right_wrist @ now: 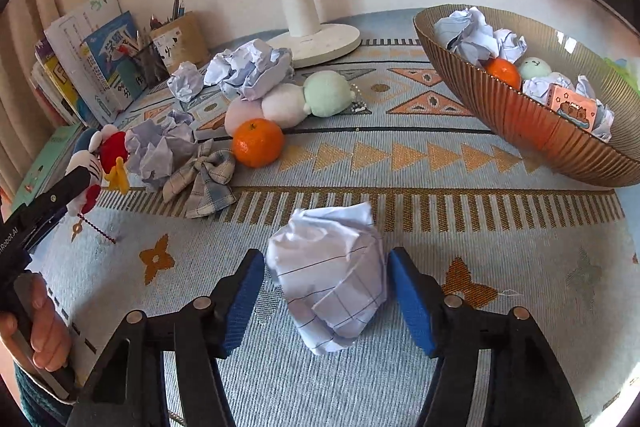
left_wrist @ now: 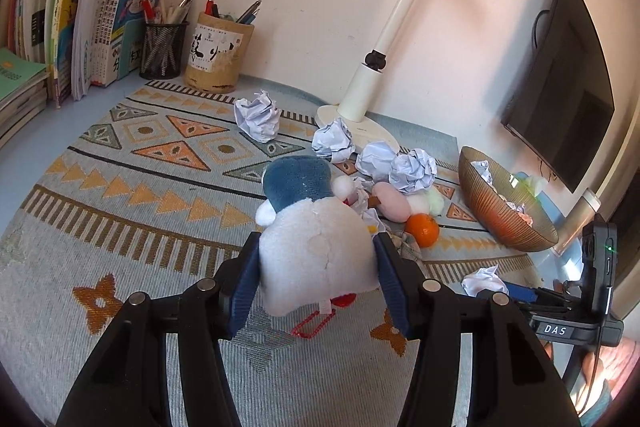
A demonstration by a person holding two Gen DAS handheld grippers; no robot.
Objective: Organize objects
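A white plush toy with a blue hat [left_wrist: 316, 247] stands on the patterned mat [left_wrist: 140, 227], and my left gripper [left_wrist: 318, 243] is shut on its body, a pad against each side. In the right wrist view the same toy [right_wrist: 94, 163] shows at the far left. A crumpled lined-paper ball [right_wrist: 332, 279] lies on the mat between the blue pads [right_wrist: 408, 295] of my right gripper [right_wrist: 326, 255], which stand against its sides. The ribbed brown bowl [right_wrist: 520, 115] at the right holds several paper balls, an orange, a green plush and a small box.
Loose on the mat are an orange [right_wrist: 258, 143], a pastel plush string [right_wrist: 304, 99], a checked cloth bow [right_wrist: 204, 179] and several paper balls [left_wrist: 258, 115]. A white lamp [left_wrist: 360, 99], two pen holders [left_wrist: 216, 55], books [left_wrist: 80, 19] and a dark monitor [left_wrist: 560, 79] line the back and sides.
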